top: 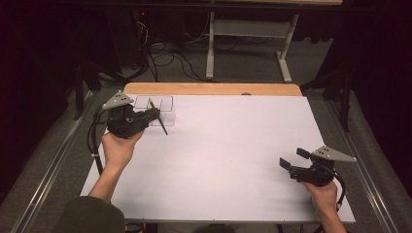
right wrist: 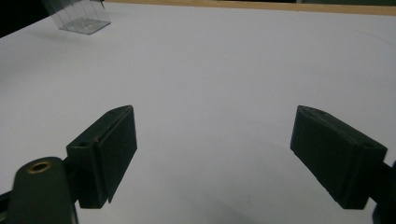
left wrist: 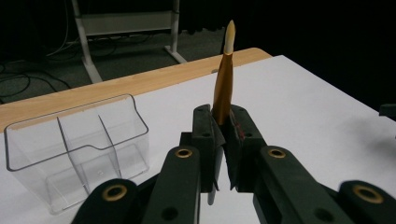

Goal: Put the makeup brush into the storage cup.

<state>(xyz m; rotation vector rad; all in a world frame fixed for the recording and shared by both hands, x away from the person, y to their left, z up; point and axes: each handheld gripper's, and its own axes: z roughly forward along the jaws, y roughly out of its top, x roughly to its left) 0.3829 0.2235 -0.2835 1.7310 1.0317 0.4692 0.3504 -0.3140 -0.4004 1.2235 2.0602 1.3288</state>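
High view: left gripper (top: 156, 115) is held at the far left of the desk (top: 228, 160), jaws clamped on a pencil (top: 158, 118) that is gripped near mid-shaft. Pencil is seen steeply tilted, sharpened tip up and toward the far edge, dark lower end hanging below the jaws toward the white surface. Clear organizer (top: 155, 109) is placed just beyond and beside the jaws, near the wooden strip at the desk's far edge.

Left gripper view: pencil (left wrist: 223, 84) is pinched tight between the two black jaws, long axis near upright, cream tip at top. Clear organizer (left wrist: 77, 147) is shown off to the left of the jaws, open top up, split by thin walls into narrow slots; exact slot count is hard to tell. Pencil is not yet over any slot; it is held apart from the organizer's rim.

Judged: a drop into a slot is likely the step in hand, so the key relation is sideways offset — organizer lies left of the jaws in that view, and the pencil axis is already roughly matched to the slots' upright opening.

Right gripper (top: 292, 159) is parked at the near right, well apart; in the right gripper view its jaws are spread wide with nothing between them. Left hand is far nearer to the organizer.
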